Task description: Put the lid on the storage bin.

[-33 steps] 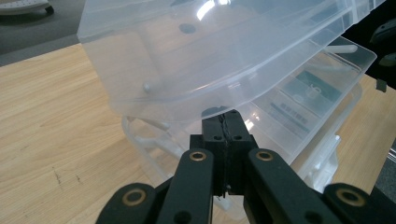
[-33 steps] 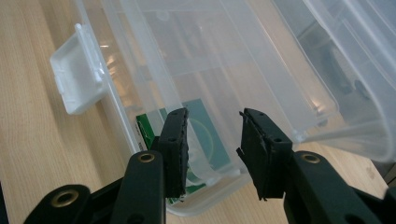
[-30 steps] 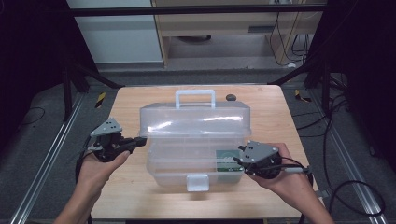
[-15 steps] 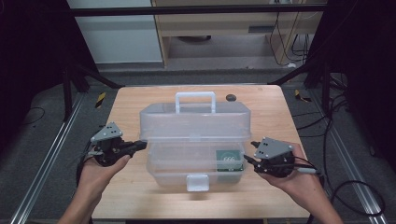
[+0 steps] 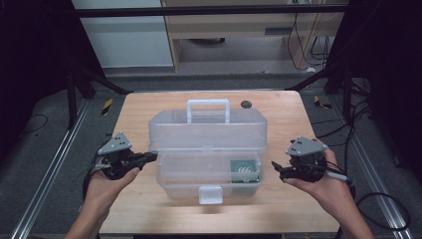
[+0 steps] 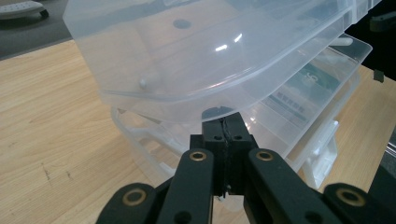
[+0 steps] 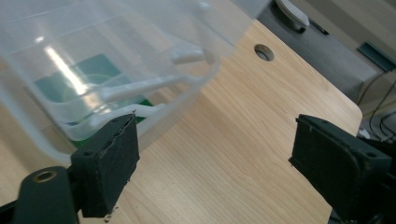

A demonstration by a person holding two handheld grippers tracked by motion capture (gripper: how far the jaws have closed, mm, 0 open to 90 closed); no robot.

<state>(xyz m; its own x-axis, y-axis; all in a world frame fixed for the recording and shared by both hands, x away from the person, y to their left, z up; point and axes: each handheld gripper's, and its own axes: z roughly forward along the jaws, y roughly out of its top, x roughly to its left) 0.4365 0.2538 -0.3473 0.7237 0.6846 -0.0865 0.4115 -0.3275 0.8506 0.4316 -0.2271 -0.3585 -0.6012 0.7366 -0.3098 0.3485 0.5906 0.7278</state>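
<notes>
Since a second ago, the right hand-held gripper (image 5: 278, 171) has backed away from the clear plastic box (image 5: 208, 149). Left of the box, the left hand-held gripper (image 5: 152, 157) is squeezed shut, tips touching the box's side. The box sits mid-counter (image 5: 278, 114). Right of it, the right hand-held gripper hangs wide open, holding nothing.

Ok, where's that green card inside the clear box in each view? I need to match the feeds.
High view: green card, lower tray of the clear box, right end.
Left gripper view: upper right, seen through the tray.
Right gripper view: upper left, behind the tray wall.
Shared landmark: the box's rounded corner.
</notes>
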